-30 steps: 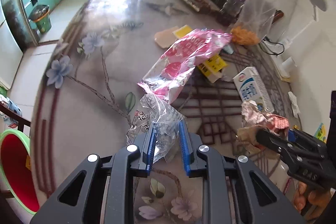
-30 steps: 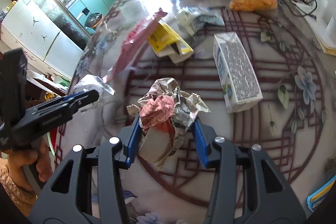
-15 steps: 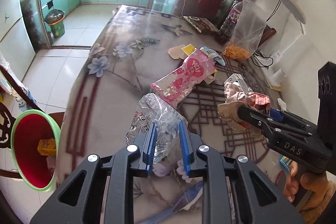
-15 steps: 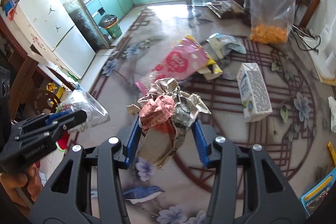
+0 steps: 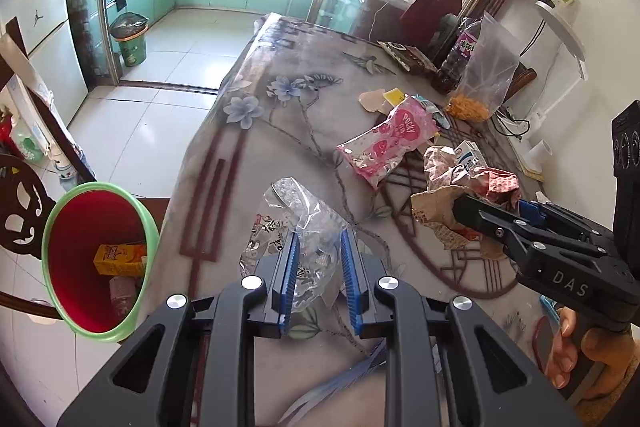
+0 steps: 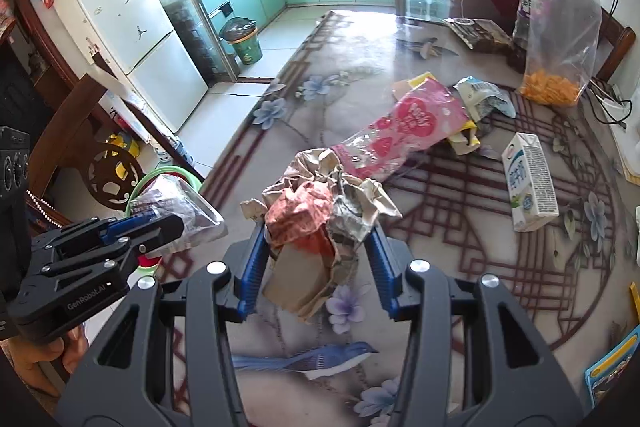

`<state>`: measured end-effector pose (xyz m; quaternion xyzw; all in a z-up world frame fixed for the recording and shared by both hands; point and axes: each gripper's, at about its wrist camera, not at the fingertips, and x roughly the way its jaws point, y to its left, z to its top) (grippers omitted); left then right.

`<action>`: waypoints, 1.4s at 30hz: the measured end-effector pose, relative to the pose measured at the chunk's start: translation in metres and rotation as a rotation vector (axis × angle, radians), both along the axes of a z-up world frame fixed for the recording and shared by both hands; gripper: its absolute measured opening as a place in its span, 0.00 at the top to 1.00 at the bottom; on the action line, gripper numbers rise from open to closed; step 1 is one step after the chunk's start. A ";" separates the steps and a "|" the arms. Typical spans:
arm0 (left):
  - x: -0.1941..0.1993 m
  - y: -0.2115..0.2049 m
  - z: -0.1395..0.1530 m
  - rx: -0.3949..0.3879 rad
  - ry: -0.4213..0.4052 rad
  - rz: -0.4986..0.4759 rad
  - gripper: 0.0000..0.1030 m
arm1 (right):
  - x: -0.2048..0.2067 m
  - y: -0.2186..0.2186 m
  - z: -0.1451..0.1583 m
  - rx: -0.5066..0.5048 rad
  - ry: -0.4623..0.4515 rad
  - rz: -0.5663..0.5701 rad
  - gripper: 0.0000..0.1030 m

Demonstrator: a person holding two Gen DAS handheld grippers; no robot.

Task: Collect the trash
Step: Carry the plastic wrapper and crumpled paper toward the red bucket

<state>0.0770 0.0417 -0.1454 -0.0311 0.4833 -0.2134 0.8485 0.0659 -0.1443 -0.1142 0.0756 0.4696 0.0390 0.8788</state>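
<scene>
My left gripper [image 5: 318,247] is shut on a crumpled clear plastic wrapper [image 5: 296,215] and holds it above the table's left edge. My right gripper [image 6: 318,227] is shut on a wad of crumpled brown paper [image 6: 320,211] and holds it above the table. The red bin with a green rim [image 5: 96,259] stands on the floor left of the table, with a yellow box inside; its rim also shows in the right wrist view [image 6: 172,173]. The right gripper [image 5: 484,215] also shows in the left wrist view, and the left gripper [image 6: 160,223] in the right wrist view.
On the table [image 6: 360,39] lie a pink snack bag [image 6: 404,131], a white milk carton [image 6: 528,183], a yellow wrapper [image 6: 464,139] and a clear bag of orange snacks [image 6: 560,39]. A dark wooden chair [image 5: 20,203] stands by the bin. A green kitchen bin [image 5: 130,39] is far off.
Both grippers have lifted and pulled back from the table with their trash. The left one has swung left, so the red bin is now closer in view.
</scene>
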 end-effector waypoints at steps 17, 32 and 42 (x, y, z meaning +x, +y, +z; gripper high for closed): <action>0.000 0.047 -0.004 -0.010 0.001 -0.007 0.82 | -0.019 0.039 0.005 -0.023 0.001 -0.037 0.56; 0.008 0.105 -0.012 0.003 0.016 0.033 0.82 | -0.018 0.085 0.003 -0.026 0.002 -0.023 0.55; 0.021 0.132 -0.016 0.022 0.021 0.053 0.82 | -0.009 0.112 0.003 -0.018 -0.003 -0.007 0.55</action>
